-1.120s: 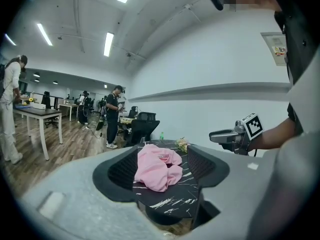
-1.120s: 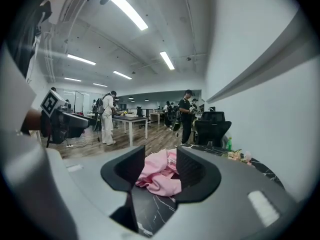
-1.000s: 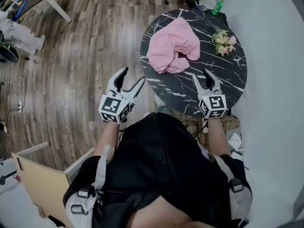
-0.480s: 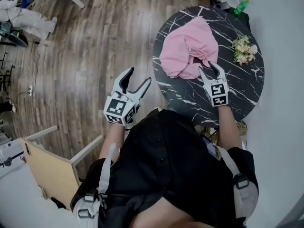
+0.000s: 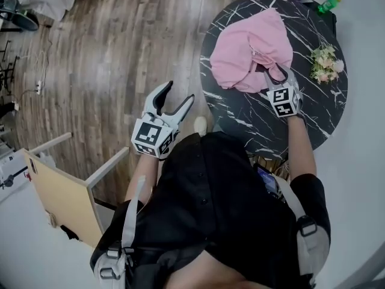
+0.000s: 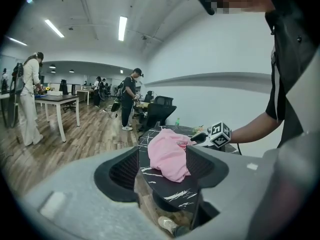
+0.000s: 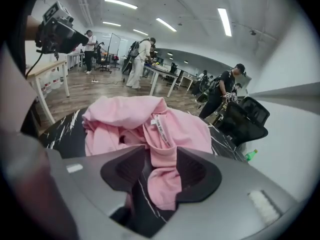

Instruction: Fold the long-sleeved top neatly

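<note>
**A:** so where are we at? the pink top (image 5: 249, 47) is a crumpled heap on the round marble table (image 5: 252, 122), nothing's folded yet. right gripper (image 5: 277, 74) is nosed into the near edge of the heap with its fingers spread. a fold of the pink cloth sits in the gap between them, not squeezed as far as I can tell. left gripper (image 5: 179, 93) has its fingers wide apart too, nothing in between. the top is well ahead of its tips, and it's out over the floor rather than the table

**B:** yeah, my worry is what that right one bites if it closes from there. the cloth between its fingers looks like several layers bunched together, with the neck label (image 7: 160, 126) just beyond the tips. pinch that and you'd probably lift the whole lump instead of one hem, and it won't spread flat

**A:** plus it'd be one-handed. with the left fingers that far from the cloth, any pull by the right alone would likely drag the heap across the slick top, maybe toward the edge nearest the person

**B:** and the flowers (image 5: 325, 62) are just off to the outer side of the right fingers, near the heap. a big shake-out to open the sleeves could swipe them. I'd want both sets of fingers on separate corners before lifting anything
</note>
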The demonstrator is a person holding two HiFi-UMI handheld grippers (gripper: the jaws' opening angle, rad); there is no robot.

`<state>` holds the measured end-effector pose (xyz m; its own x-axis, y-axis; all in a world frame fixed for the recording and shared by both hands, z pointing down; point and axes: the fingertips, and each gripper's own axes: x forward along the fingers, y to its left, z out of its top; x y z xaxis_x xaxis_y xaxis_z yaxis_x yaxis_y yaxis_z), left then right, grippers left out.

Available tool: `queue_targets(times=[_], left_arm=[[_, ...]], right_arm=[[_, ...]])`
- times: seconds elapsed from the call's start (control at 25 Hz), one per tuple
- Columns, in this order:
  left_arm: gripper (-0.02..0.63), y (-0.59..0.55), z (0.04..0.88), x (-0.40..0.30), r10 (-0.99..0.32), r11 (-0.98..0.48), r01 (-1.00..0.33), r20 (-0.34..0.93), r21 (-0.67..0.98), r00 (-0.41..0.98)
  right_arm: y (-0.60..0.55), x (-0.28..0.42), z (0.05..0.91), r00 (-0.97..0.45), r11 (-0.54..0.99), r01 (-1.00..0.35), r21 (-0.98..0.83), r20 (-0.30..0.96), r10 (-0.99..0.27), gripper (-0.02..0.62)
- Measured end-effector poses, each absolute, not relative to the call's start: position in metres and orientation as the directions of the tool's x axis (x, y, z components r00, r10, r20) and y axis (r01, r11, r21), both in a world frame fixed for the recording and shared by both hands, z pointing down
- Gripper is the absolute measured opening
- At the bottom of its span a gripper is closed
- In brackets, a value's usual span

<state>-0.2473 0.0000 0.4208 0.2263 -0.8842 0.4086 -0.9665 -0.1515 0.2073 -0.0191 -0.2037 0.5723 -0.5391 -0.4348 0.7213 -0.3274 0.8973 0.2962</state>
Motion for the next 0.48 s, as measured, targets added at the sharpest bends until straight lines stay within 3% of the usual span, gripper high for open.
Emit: queue_targets(times=[0.48], left_arm=[[0.293, 0.024, 0.439, -0.258, -0.878, -0.044, -0.976, 0.457, 0.215, 0.140]], right_arm=[[-0.226, -0.026, 0.617, -0.433, 0.903, -0.096, 0.419, 0.799, -0.417, 0.201]])
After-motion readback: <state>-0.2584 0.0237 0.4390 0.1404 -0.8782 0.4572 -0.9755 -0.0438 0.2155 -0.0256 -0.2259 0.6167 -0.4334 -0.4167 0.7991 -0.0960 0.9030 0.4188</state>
